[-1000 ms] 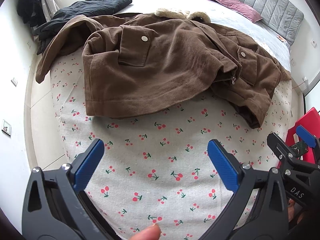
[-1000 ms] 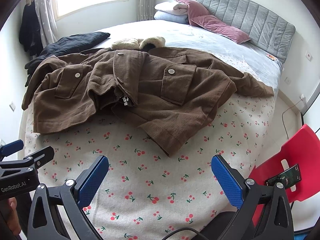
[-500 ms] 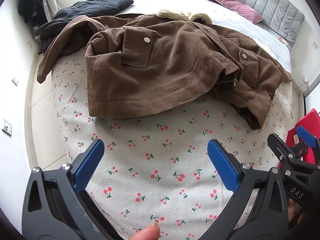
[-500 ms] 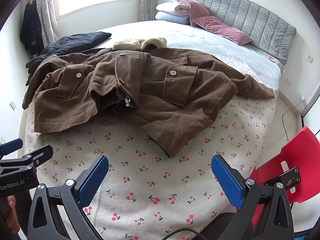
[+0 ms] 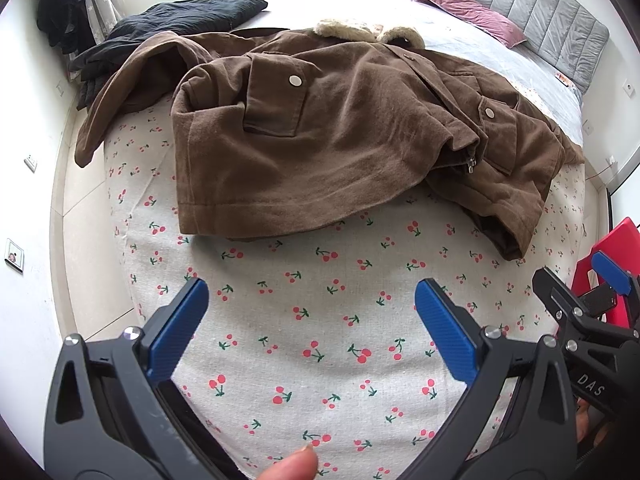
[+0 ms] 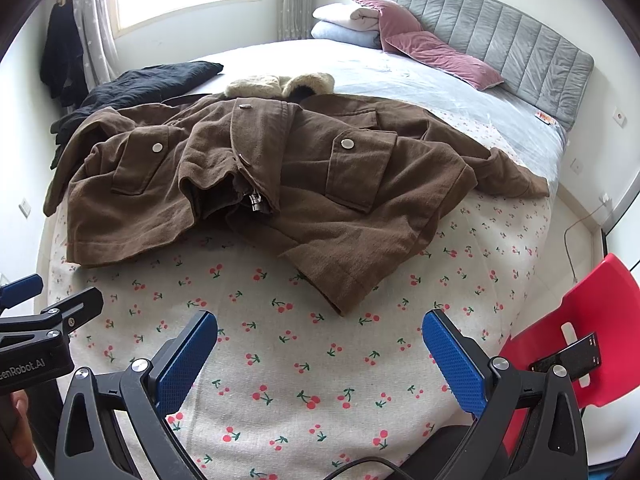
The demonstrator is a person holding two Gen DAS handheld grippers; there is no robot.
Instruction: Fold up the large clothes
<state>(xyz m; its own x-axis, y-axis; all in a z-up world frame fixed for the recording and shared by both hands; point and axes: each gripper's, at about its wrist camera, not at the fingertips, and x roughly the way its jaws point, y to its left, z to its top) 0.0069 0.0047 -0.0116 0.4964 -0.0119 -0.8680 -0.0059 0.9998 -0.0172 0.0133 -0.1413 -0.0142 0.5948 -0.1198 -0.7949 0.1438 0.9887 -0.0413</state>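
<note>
A large brown jacket (image 5: 340, 140) with a fleece collar lies rumpled, front side up, on the cherry-print sheet (image 5: 320, 320). It also shows in the right wrist view (image 6: 260, 184). My left gripper (image 5: 312, 304) is open and empty above the sheet, short of the jacket's hem. My right gripper (image 6: 320, 336) is open and empty too, in front of the hem's lower corner (image 6: 340, 304). Each gripper shows at the edge of the other's view.
A black garment (image 5: 172, 28) lies at the bed's far left. Pillows (image 6: 432, 48) and a grey headboard (image 6: 500, 56) are at the back. A red chair (image 6: 580, 340) with a phone on it stands by the bed's right side. Floor lies left of the bed.
Both grippers have moved slightly forward toward the jacket; the jacket sits a little lower and nearer in both views. Both stay open.
</note>
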